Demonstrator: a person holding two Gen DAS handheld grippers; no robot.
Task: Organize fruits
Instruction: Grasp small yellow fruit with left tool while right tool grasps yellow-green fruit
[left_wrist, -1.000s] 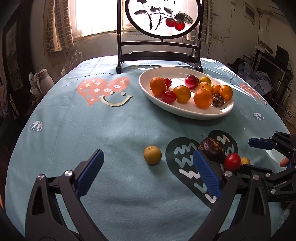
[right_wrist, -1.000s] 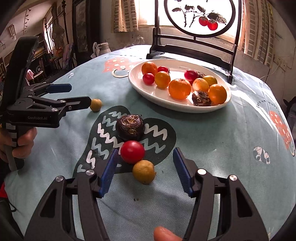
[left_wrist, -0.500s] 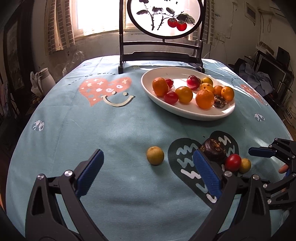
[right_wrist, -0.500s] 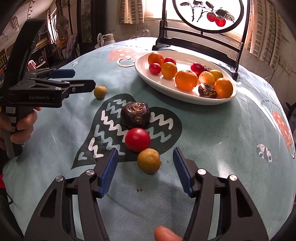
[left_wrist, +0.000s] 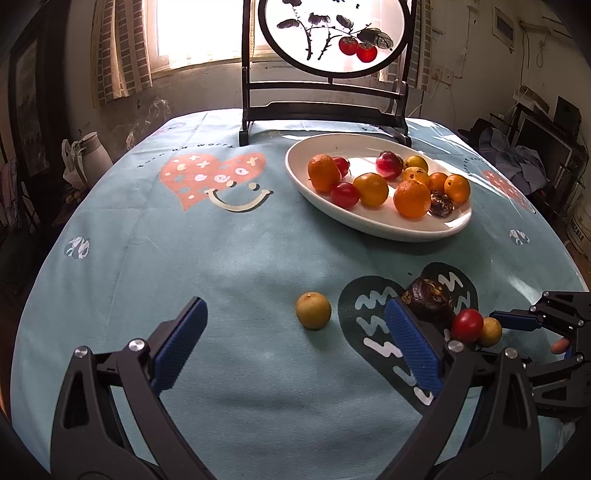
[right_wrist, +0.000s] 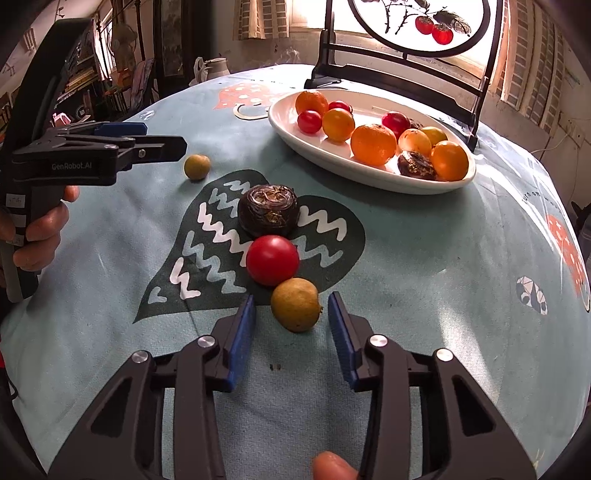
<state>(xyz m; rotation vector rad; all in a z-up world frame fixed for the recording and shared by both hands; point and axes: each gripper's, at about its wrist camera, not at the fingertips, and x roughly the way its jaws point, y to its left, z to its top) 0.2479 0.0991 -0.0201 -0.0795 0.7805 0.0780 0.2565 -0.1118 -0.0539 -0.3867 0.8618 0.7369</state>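
A round table draped in a pale blue printed cloth (left_wrist: 155, 280) is filling both views. A dark wooden stand holding a round painted screen (left_wrist: 328, 48) is sitting at its far edge. In front of it, a white oval ceramic dish (right_wrist: 332, 162) is holding oranges, red tomatoes and other small fruits. The left black gripper with blue pads (left_wrist: 295, 350) is hovering with jaws spread wide, a small yellow-green round fruit (left_wrist: 313, 310) lying ahead between them. The right black gripper with blue pads (right_wrist: 291, 336) is sitting with jaws narrowed but not touching a second yellow-green fruit (right_wrist: 295, 304). That fruit is touching a glossy red tomato (right_wrist: 272, 260), which is lying just beside a wrinkled dark brown fruit (right_wrist: 268, 210).
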